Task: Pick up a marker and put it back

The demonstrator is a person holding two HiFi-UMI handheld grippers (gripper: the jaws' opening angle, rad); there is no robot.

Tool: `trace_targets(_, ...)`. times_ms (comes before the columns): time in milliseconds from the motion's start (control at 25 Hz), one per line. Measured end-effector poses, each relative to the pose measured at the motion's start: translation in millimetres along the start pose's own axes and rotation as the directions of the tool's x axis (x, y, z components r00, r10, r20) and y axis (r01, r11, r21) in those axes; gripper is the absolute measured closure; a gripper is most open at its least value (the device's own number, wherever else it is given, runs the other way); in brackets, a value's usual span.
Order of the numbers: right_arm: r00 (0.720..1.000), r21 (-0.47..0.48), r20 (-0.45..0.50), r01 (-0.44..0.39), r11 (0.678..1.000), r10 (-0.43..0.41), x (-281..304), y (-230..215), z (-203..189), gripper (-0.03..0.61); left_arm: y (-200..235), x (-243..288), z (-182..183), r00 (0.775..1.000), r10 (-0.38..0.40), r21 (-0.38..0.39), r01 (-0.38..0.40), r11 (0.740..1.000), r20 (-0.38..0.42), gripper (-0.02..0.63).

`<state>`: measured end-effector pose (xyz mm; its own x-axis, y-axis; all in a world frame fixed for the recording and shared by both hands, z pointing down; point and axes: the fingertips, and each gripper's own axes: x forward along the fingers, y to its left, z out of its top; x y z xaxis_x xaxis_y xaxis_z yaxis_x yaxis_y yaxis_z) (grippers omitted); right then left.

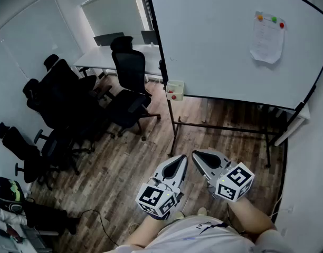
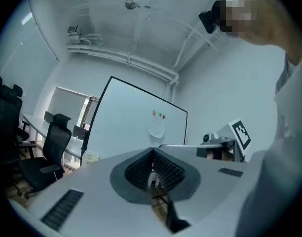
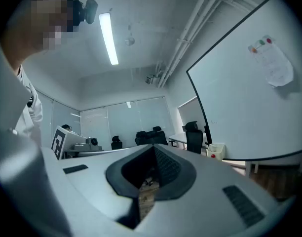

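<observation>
No marker can be told apart in any view. A small white box (image 1: 174,90) with red items in it hangs at the lower left corner of the whiteboard (image 1: 214,30). My left gripper (image 1: 182,159) and right gripper (image 1: 196,154) are held low and side by side, well short of the board, pointing towards it. Both are shut, jaws meeting at the tips with nothing between them. The left gripper (image 2: 152,151) faces the whiteboard (image 2: 136,122) and box (image 2: 91,156). The right gripper (image 3: 153,147) has the whiteboard (image 3: 249,107) on its right, with the box (image 3: 216,150) low beside it.
A sheet of paper (image 1: 267,38) is pinned to the board with coloured magnets. The board's metal stand (image 1: 174,123) rises from the wooden floor. Black office chairs (image 1: 130,73) and a white table (image 1: 119,54) fill the left. A helmet (image 1: 6,191) lies at bottom left.
</observation>
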<state>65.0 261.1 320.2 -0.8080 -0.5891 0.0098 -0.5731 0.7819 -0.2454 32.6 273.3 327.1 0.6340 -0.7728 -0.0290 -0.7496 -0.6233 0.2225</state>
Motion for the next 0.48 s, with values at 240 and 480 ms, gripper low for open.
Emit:
trace_targets(240, 1.000, 0.001, 0.001, 0.004, 1.000, -0.004, 0.6, 2.3, -2.4, 0.566, 1.2, -3.6, -1.5, 1.000, 0.000, -0.002, 0.000, 1.000, 0.001, 0.603)
trace_targets(480, 1.000, -0.004, -0.009, -0.019, 1.000, 0.019, 3.7, 8.4, -7.7, 0.566, 3.5, -5.5, -4.2, 1.000, 0.000, 0.002, 0.000, 1.000, -0.006, 0.603)
